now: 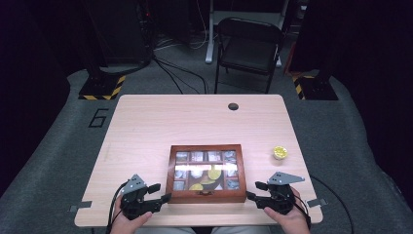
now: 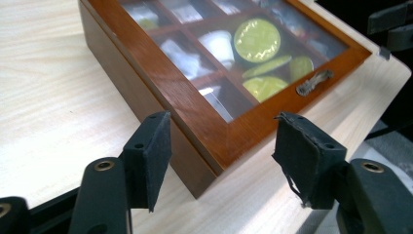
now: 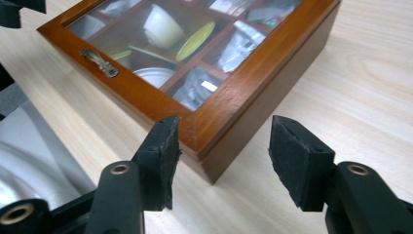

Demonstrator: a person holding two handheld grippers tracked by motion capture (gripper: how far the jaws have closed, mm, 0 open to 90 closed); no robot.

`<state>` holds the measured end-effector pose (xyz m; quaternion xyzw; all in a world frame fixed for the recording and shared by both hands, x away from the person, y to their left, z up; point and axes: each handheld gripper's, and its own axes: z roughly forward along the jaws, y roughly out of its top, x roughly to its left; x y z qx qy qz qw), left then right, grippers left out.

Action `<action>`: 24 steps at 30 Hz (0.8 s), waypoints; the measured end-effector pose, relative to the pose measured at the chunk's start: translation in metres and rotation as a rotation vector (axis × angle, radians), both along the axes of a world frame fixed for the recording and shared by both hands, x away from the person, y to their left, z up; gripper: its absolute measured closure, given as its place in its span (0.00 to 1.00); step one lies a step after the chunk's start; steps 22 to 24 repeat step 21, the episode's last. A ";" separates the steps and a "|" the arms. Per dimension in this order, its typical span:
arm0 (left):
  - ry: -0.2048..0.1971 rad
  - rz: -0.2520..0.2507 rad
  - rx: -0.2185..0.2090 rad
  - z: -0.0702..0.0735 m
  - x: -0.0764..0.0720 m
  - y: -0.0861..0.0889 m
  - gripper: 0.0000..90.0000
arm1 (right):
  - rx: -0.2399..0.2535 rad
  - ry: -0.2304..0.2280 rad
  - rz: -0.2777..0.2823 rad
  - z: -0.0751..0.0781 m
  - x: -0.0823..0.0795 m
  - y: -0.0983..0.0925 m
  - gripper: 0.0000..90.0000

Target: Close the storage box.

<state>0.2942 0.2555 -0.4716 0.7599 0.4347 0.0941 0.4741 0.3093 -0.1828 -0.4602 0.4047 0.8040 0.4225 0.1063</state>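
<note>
A wooden box (image 1: pixel 206 173) with a glass lid over several compartments lies near the table's front edge. Yellow round pods (image 2: pixel 256 40), white cups (image 3: pixel 163 27) and packets show through the glass, and a small metal handle (image 2: pixel 314 82) sits on the front rail. My left gripper (image 1: pixel 161 192) is at the box's front left corner (image 2: pixel 214 161), jaws open on either side of it. My right gripper (image 1: pixel 255 190) straddles the front right corner (image 3: pixel 209 165) the same way, open. Neither pair of pads presses on the wood.
One yellow pod (image 1: pixel 280 152) stands alone on the table (image 1: pixel 195 122), right of the box. A cable hole (image 1: pixel 233 106) is near the far edge. A black folding chair (image 1: pixel 248 46) stands behind the table. The person's hands hold both grippers at the front edge.
</note>
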 end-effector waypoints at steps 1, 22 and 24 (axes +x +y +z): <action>-0.009 0.009 0.004 0.001 0.001 0.002 0.42 | 0.000 -0.008 -0.011 0.000 0.001 -0.002 0.48; -0.013 0.114 0.042 -0.003 0.020 0.022 0.38 | 0.027 0.025 -0.190 -0.015 0.024 -0.037 0.44; -0.013 0.114 0.042 -0.003 0.020 0.022 0.38 | 0.027 0.025 -0.190 -0.015 0.024 -0.037 0.44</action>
